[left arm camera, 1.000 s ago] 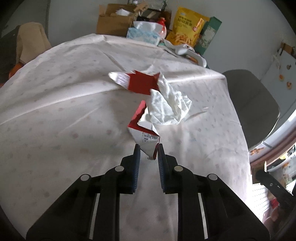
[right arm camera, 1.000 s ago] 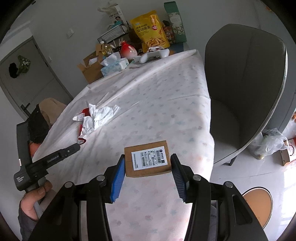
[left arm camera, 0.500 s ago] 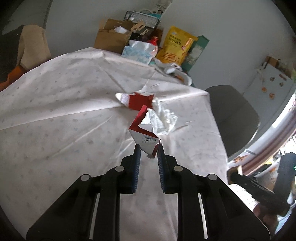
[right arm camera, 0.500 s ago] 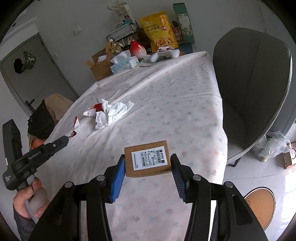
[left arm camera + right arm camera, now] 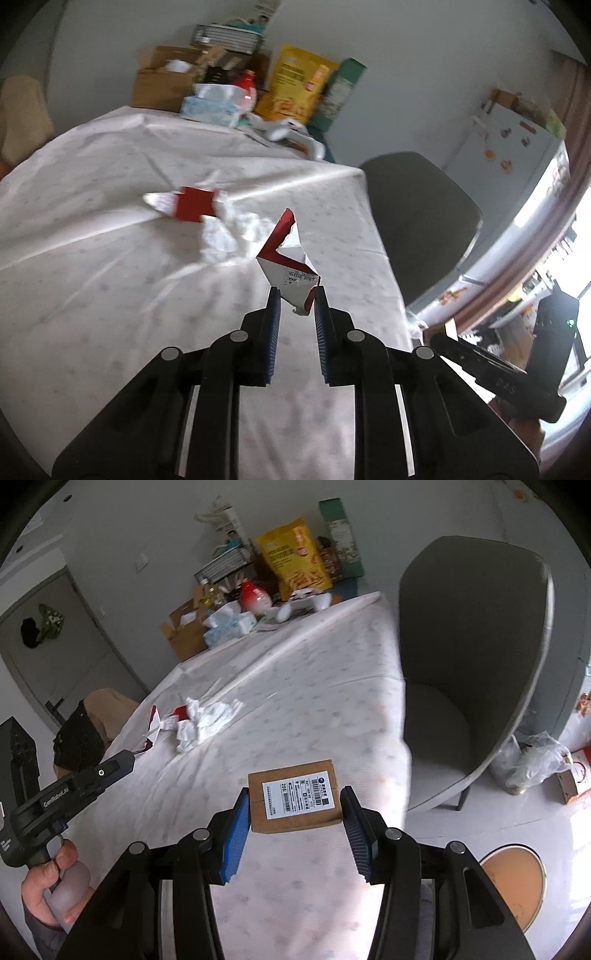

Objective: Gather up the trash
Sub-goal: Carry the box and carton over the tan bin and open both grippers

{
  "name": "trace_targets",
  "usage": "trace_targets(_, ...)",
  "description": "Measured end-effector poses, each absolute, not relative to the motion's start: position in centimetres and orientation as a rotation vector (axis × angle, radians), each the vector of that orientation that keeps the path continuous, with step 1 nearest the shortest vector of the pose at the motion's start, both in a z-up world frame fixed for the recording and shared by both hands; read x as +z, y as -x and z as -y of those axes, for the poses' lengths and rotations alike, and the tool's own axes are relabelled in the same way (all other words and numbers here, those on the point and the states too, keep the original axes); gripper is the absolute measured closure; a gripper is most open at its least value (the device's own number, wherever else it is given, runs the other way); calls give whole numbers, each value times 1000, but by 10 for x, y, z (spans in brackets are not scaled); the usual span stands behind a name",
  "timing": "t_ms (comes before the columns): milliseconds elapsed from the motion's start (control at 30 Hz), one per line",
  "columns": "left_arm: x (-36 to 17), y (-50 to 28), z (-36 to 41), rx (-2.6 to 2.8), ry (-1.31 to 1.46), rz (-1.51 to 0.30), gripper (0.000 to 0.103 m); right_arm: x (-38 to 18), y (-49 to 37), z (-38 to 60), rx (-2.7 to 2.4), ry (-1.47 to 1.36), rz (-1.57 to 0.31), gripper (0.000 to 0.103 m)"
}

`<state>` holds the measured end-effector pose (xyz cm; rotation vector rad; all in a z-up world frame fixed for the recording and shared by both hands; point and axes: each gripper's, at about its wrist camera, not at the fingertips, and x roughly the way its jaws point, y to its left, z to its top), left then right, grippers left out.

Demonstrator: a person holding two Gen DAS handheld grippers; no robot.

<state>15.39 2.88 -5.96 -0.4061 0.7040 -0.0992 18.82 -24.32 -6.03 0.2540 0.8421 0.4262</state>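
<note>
Torn red-and-white paper carton scrap point(image 5: 290, 266) lifted off tablecloth since earlier frame, pinched in left gripper point(image 5: 295, 297). Right gripper point(image 5: 294, 806) clamped on brown cardboard box point(image 5: 294, 795). Remaining crumpled white tissue point(image 5: 225, 236) seen ahead-left of left gripper, nearer to it.

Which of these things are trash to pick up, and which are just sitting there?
Trash for the job:
- torn red-and-white carton piece, pinched in the left gripper
- small cardboard box, held in the right gripper
- crumpled white tissue on the table
- red wrapper scrap beside it

Just lying about:
- yellow snack bag
- tissue pack
- grey chair
</note>
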Motion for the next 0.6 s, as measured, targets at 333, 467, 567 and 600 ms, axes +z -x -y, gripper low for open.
trace_targets(333,-55,-175,39,-231,344,-734,84,-65,-180,310,295,-314,-826,55)
trace_targets(467,-54,-184,69,-282,316,-748,84,-73,-175,340,233,-343,-827,55)
trace_targets(567,-55,-189,91,-313,293,-762,84,-82,-168,366,183,-365,-836,55)
trace_targets(600,-56,-190,98,-324,284,-766,84,-85,-165,374,169,-370,-839,55)
